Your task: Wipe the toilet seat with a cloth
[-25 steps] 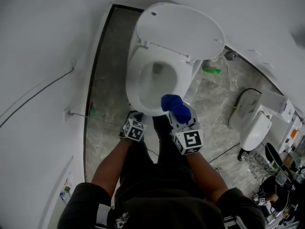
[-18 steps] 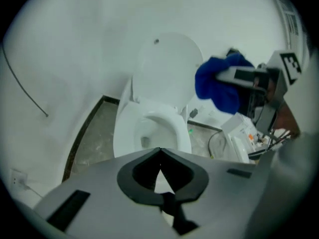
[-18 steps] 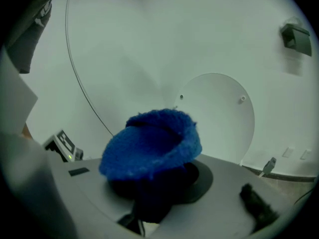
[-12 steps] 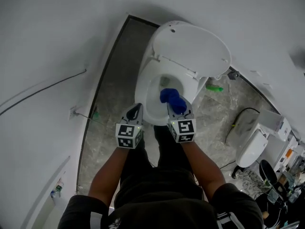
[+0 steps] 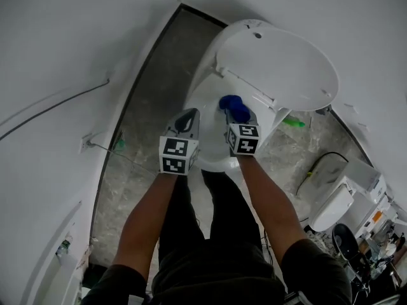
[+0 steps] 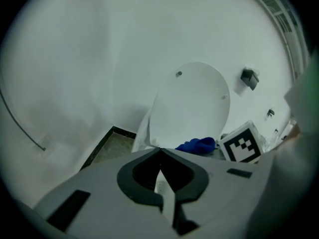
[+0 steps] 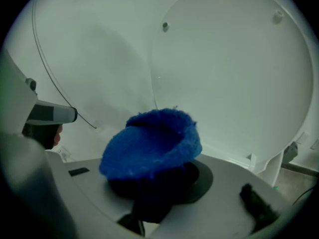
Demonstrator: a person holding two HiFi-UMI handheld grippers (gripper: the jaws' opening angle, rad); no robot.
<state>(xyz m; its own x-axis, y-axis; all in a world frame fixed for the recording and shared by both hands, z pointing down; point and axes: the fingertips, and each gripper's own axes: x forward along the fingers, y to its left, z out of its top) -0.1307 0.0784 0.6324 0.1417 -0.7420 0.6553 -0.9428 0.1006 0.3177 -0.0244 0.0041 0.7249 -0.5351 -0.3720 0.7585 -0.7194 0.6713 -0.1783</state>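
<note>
The white toilet has its lid [image 5: 276,62] raised against the wall, and the seat rim [image 5: 198,100] shows below it. My right gripper [image 5: 238,119] is shut on a bunched blue cloth [image 5: 234,108], held over the back of the bowl near the hinges. The cloth [image 7: 149,143] fills the right gripper view and hides the jaw tips, with the lid [image 7: 234,68] close behind. My left gripper [image 5: 188,115] hovers over the bowl's left rim, shut and holding nothing. In the left gripper view the cloth [image 6: 197,145] sits just right of my closed jaws.
The person's legs stand directly before the bowl. A green object [image 5: 294,122] lies on the marbled floor to the right, near another white fixture [image 5: 334,205]. A cable [image 5: 57,110] and a socket [image 5: 89,142] are on the left wall.
Both grippers have risen and gone forward. The cloth went from the bowl's front rim to the back, near the hinges. The left gripper came up from the floor side to the left rim.
</note>
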